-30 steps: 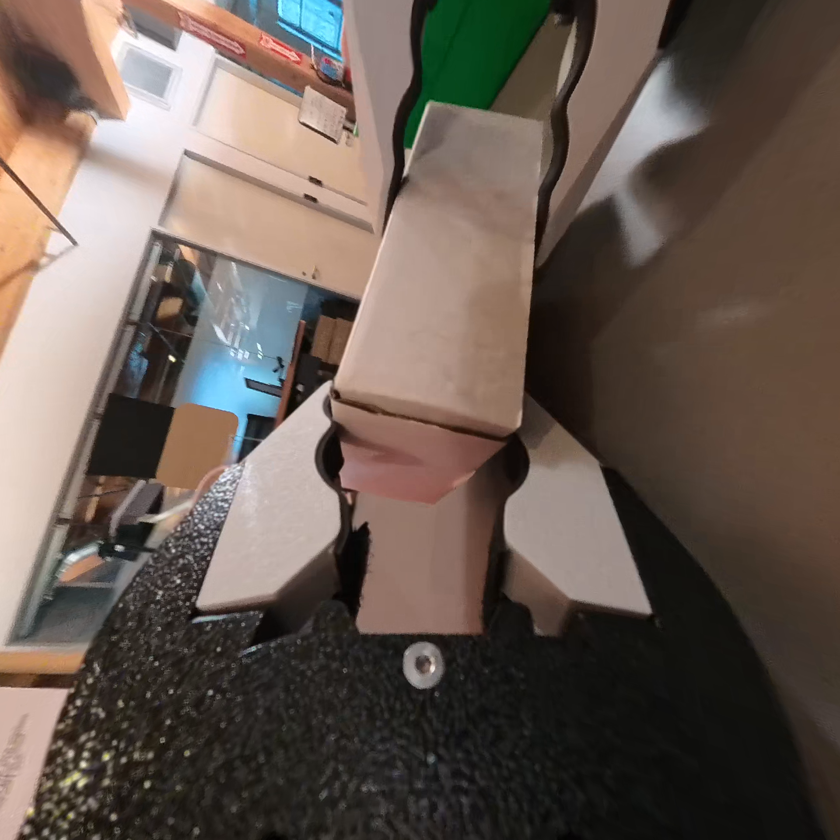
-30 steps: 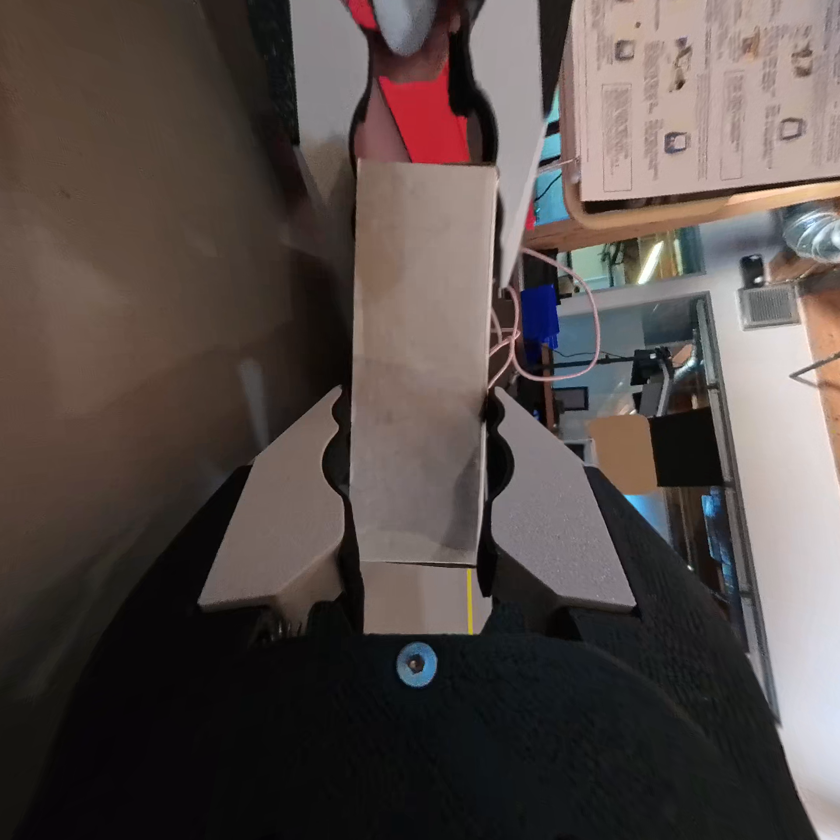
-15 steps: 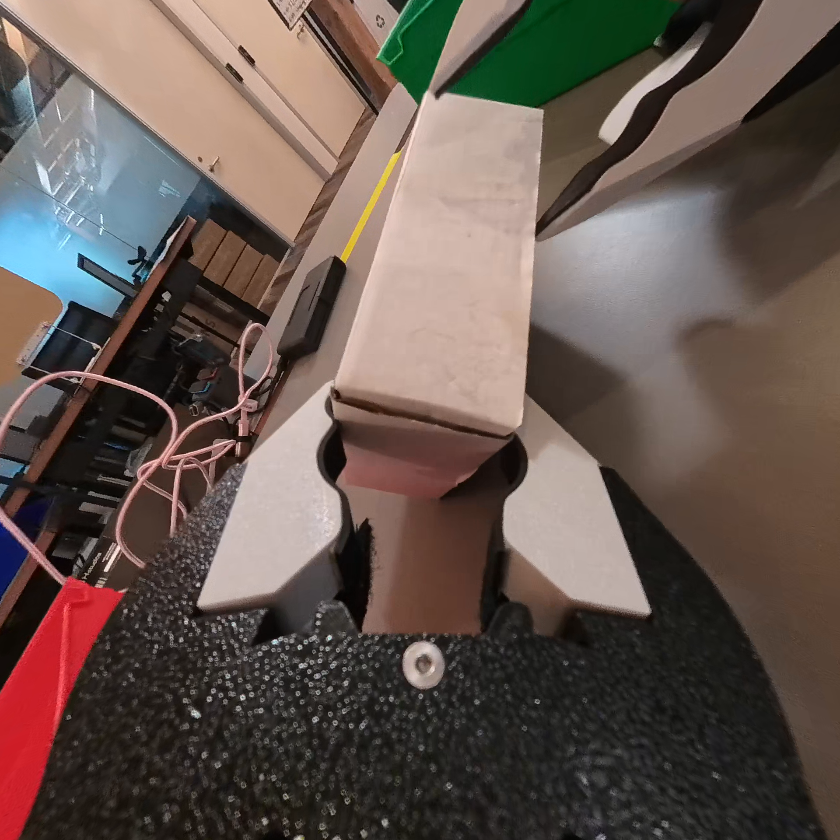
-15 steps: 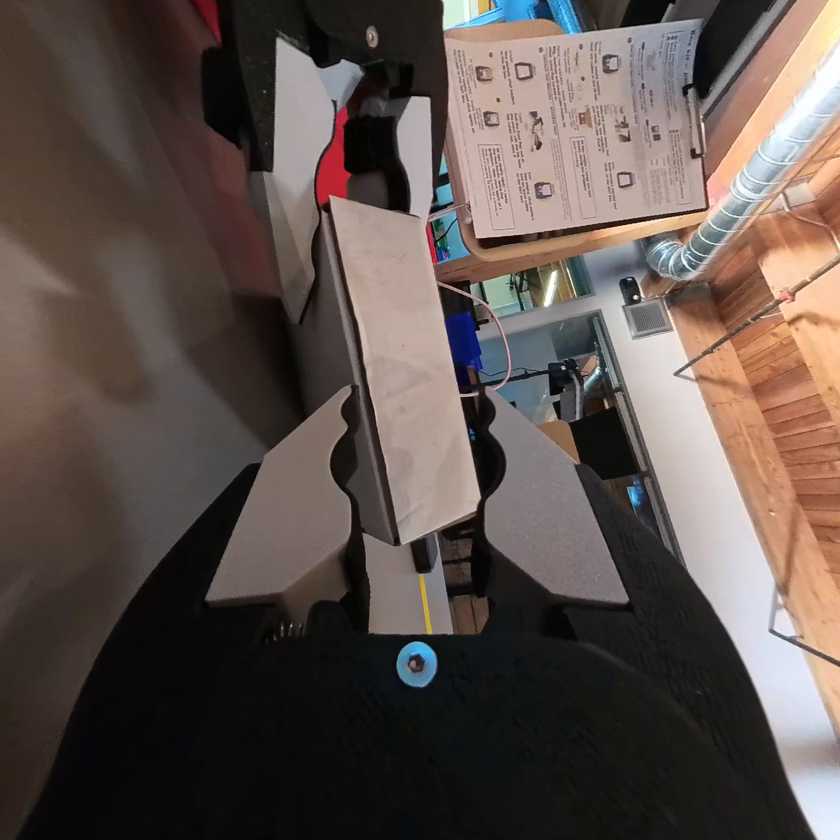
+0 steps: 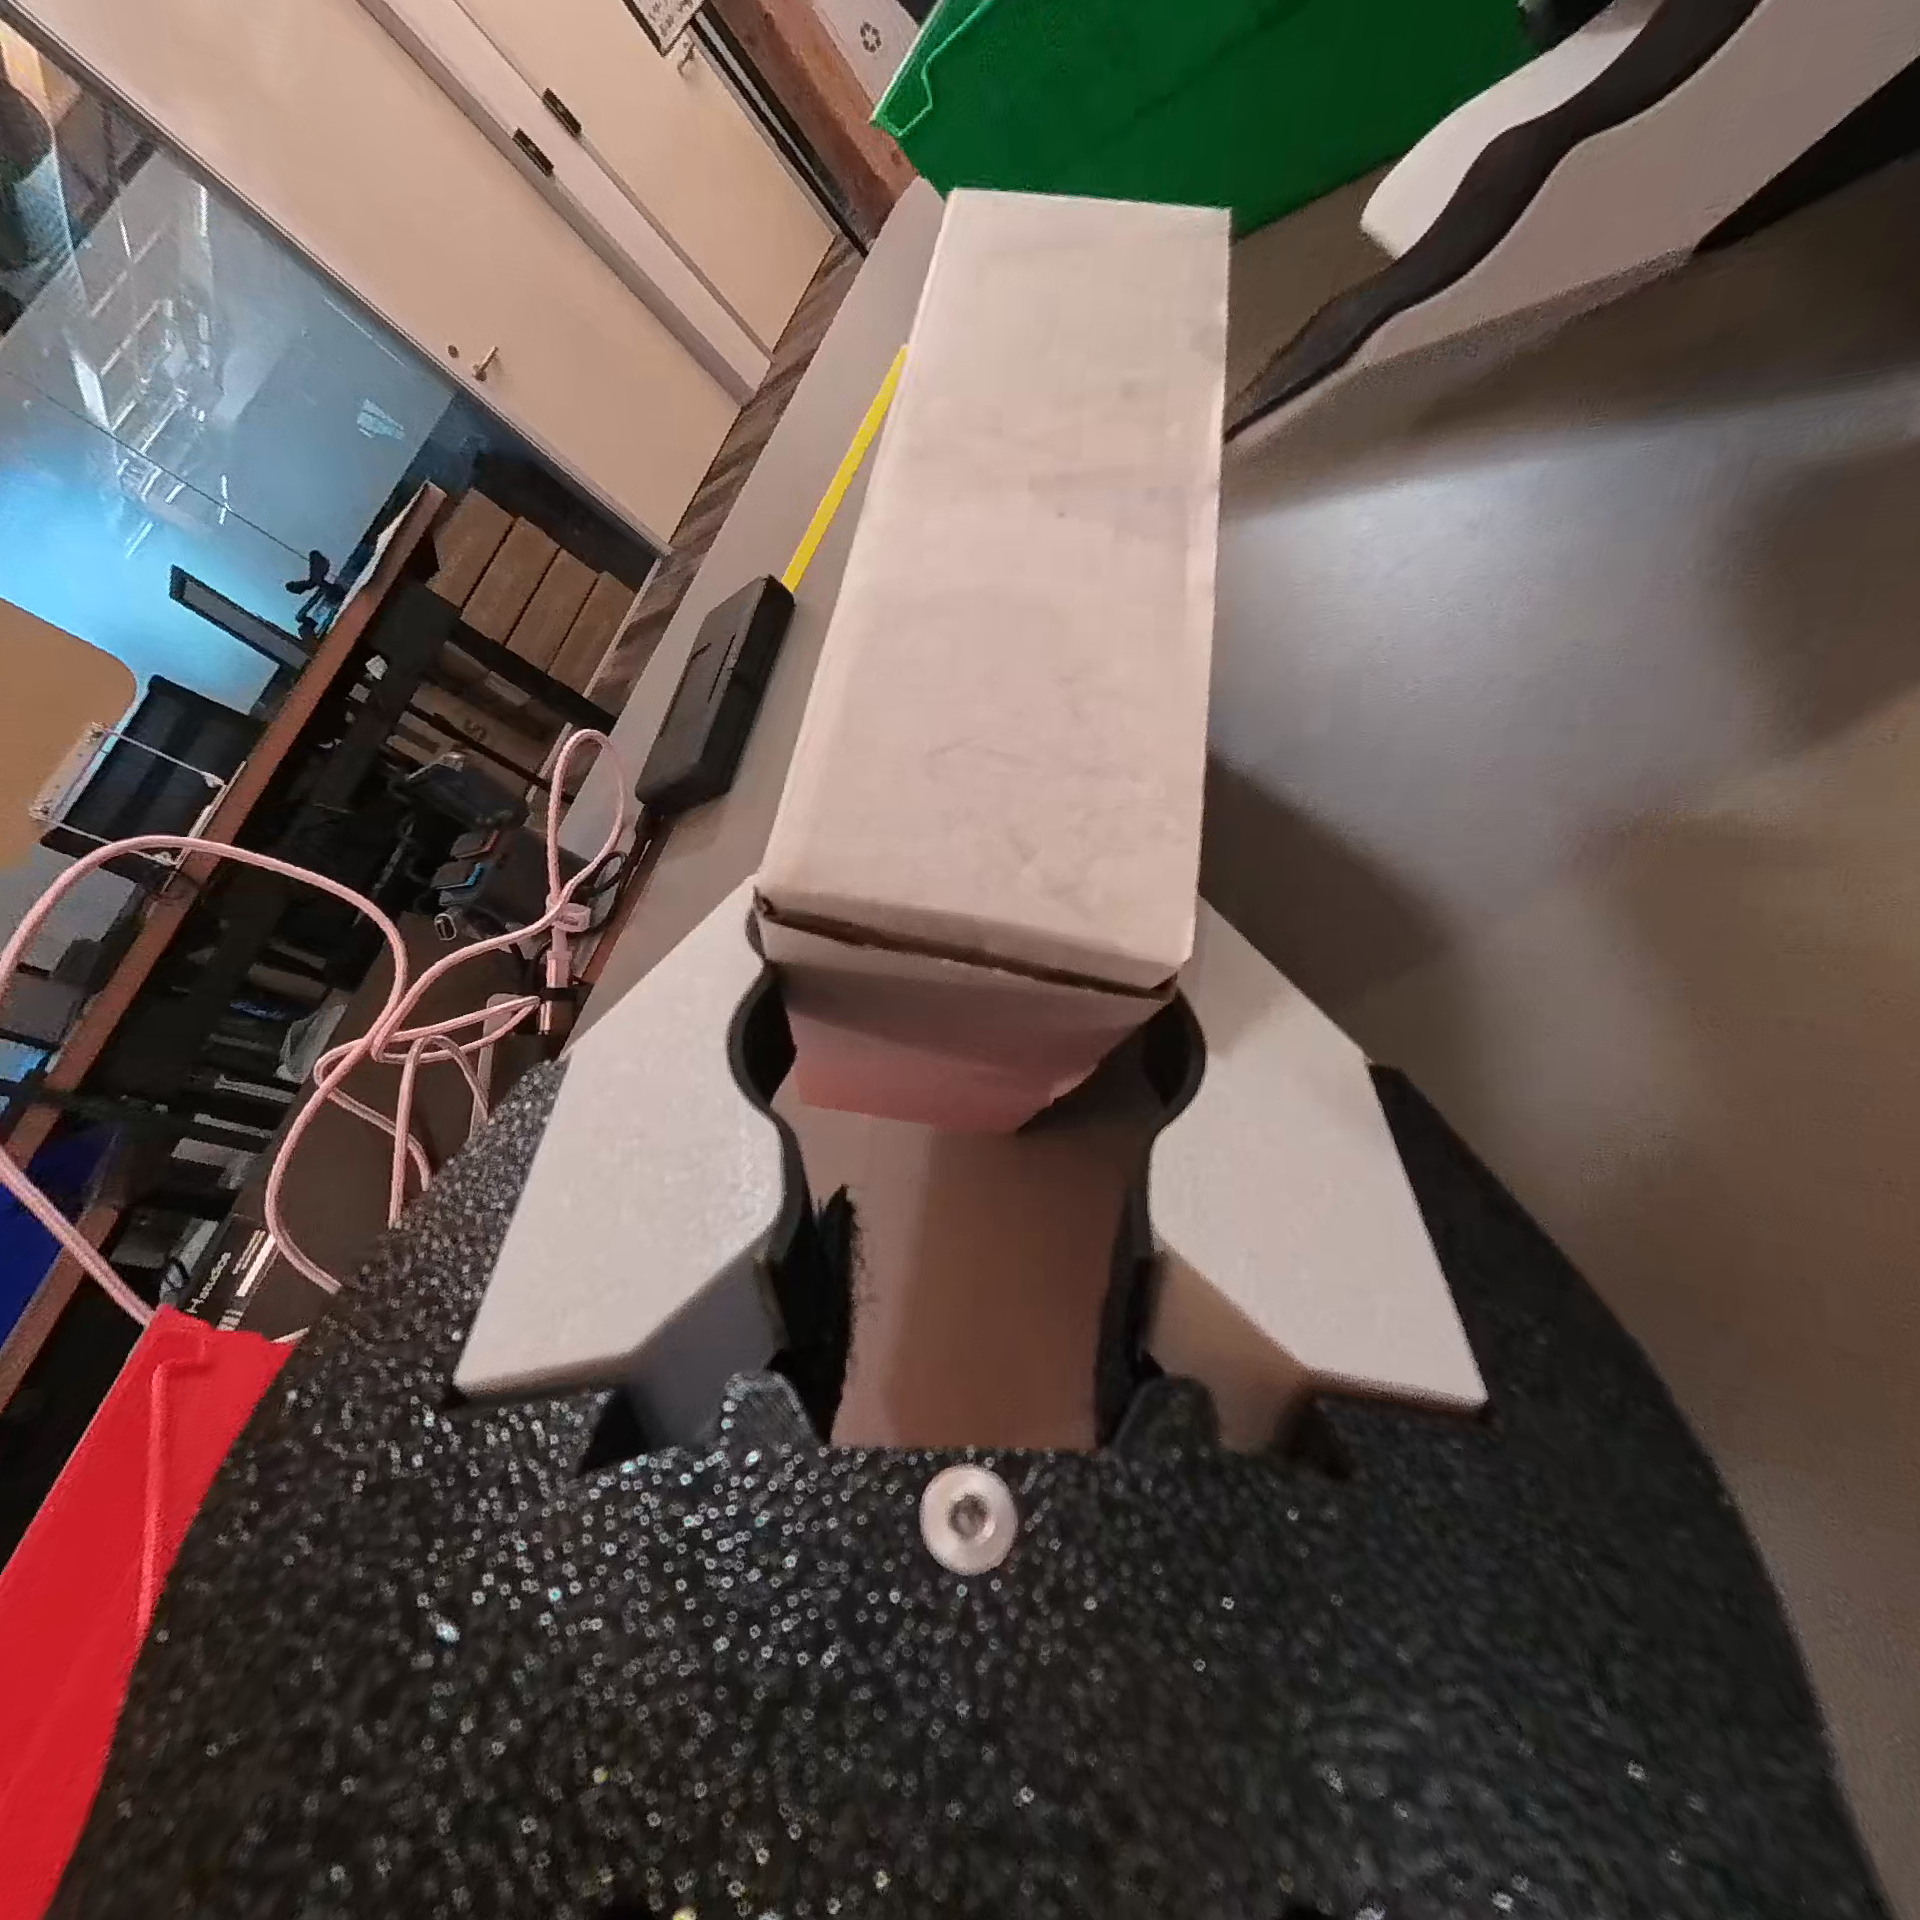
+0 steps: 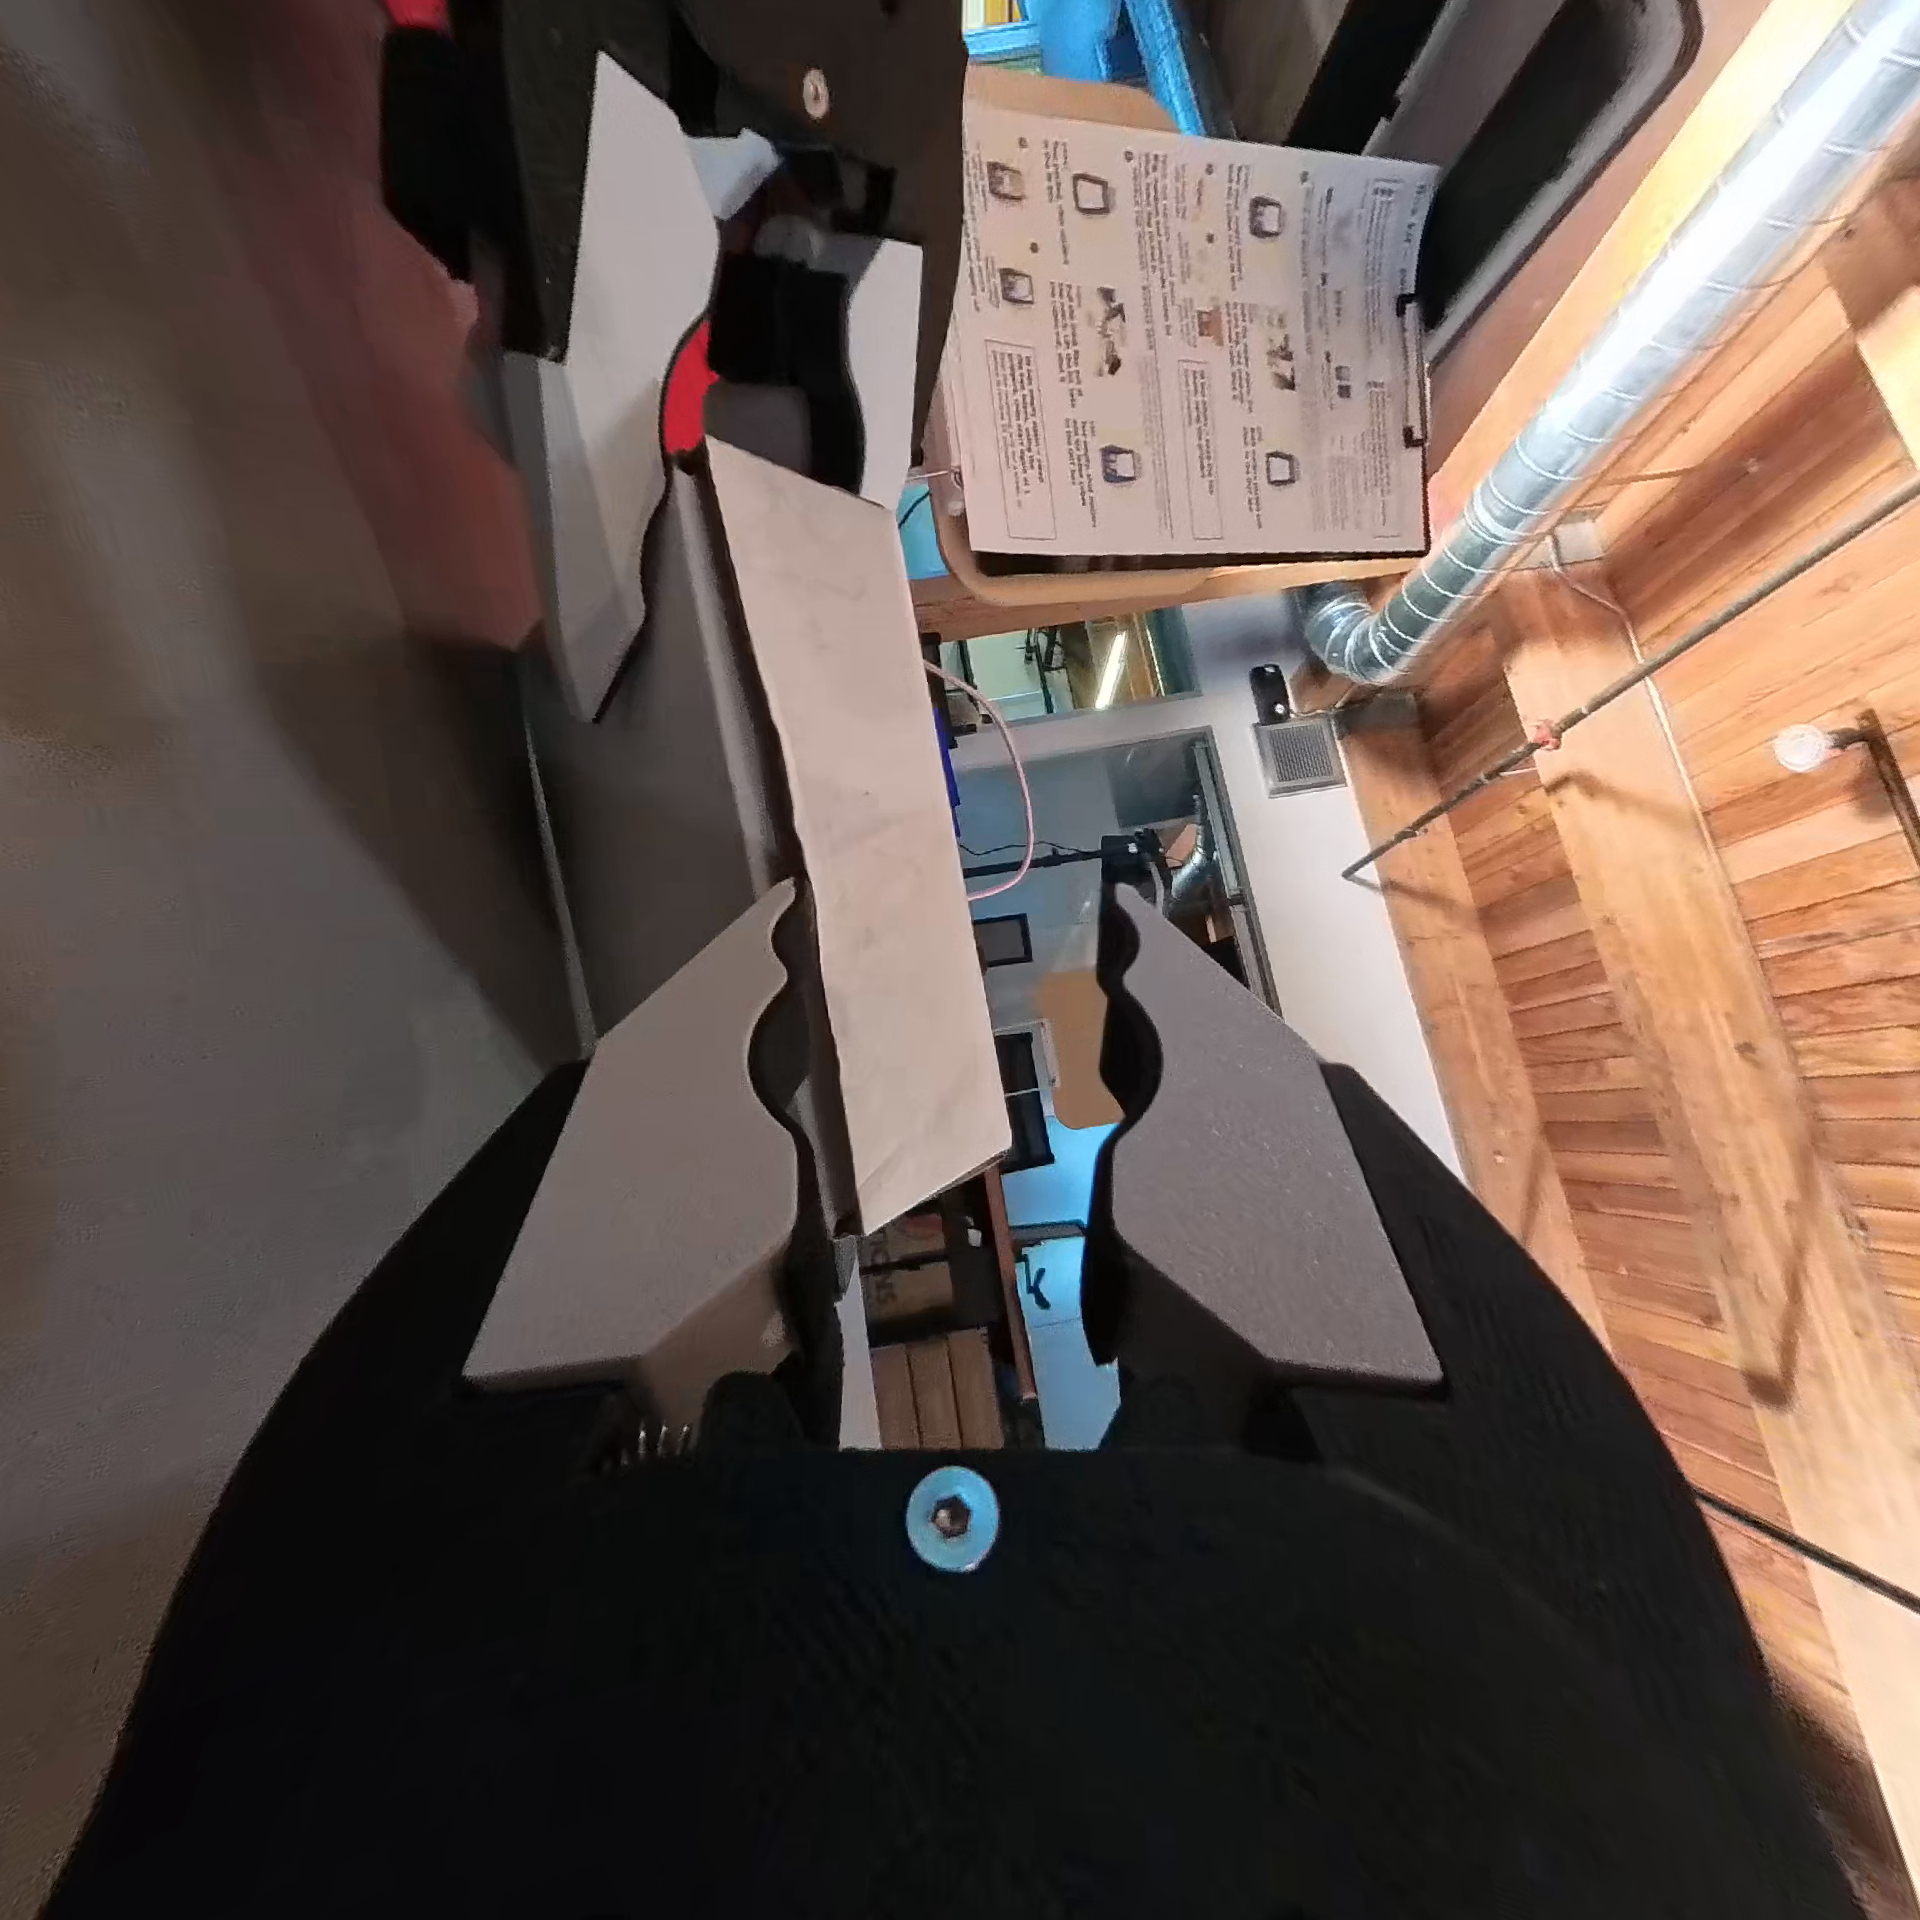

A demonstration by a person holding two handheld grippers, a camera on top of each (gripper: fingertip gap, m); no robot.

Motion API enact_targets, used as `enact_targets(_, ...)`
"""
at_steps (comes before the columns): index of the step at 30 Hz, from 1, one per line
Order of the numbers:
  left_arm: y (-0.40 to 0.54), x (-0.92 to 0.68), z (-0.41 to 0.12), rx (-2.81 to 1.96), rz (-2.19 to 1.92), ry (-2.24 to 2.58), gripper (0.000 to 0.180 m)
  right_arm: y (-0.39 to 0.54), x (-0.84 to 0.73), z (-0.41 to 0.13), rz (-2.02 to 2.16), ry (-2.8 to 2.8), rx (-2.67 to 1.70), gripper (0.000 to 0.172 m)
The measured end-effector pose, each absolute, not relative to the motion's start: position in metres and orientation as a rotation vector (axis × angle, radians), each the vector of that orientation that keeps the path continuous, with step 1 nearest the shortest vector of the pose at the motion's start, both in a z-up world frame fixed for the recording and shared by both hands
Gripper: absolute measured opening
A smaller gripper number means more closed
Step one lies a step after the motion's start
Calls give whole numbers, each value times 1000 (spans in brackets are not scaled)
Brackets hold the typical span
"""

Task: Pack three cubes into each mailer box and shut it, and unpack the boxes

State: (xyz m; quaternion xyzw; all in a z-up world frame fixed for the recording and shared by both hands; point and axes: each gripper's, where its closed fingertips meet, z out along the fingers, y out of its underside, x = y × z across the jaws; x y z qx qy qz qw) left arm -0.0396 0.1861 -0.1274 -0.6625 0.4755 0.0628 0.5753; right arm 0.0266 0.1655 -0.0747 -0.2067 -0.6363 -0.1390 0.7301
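The left gripper (image 5: 971, 997) is clamped on the near end of the closed white mailer box (image 5: 1023, 582), which runs from its fingers toward 12 o'clock above the grey table (image 5: 1558, 727). At the far end, the right gripper (image 6: 951, 935) stands apart: the box lies against its 9 o'clock finger (image 6: 665, 1132), clear of the 3 o'clock one.

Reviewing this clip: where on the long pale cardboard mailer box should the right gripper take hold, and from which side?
Probably the long pale cardboard mailer box at its free end, pads on the two narrow long walls, approaching endwise opposite the left gripper, which clamps the other end. In the right gripper the box sits skewed, one finger clear of it, so squaring up first looks wise.
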Motion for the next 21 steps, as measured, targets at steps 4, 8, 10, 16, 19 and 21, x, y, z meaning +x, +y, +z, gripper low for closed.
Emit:
enact_targets(4,187,-41,-127,-1560,155,1107,67,165,28,-69,-328,-1356,-443,53)
enact_targets(8,187,-42,-127,-1567,140,1096,67,165,27,-63,-340,-1317,-443,57)
enact_targets(10,187,-42,-127,-1574,134,1091,67,165,25,-67,-350,-1340,-439,51)
enact_targets(16,184,-36,-128,-1573,153,1122,67,168,19,-89,-452,-1480,-394,22)
enact_targets(19,187,-38,-128,-1548,199,1130,67,168,18,-92,-413,-1526,-463,5)
enact_targets(21,189,-41,-130,-1529,255,1150,67,165,20,-79,-346,-1474,-502,0)
